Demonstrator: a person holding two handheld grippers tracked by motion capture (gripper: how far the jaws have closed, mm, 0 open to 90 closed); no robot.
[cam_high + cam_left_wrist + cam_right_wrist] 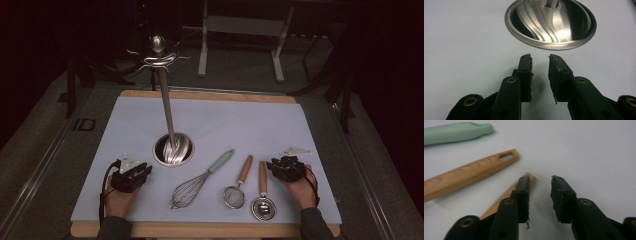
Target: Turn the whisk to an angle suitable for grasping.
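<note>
Three utensils lie in a row on the white worktop (125, 125), handles pointing away from the person — a whisk (200, 180) with a mint-green handle, a small strainer (236, 189) and a measuring spoon (262, 195), both wooden-handled. That layout probably leaves each handle free for pick-up.

The right gripper (286, 167) rests just beside the measuring spoon's handle tip; its fingers (522, 195) stand apart, nothing between them. The left gripper (131, 176) sits near the stand's steel base (550, 23), fingers (525, 75) apart and empty.

The dished base of the utensil stand (167, 107) holds only its own pole — no utensil hangs on the hooks above.
</note>
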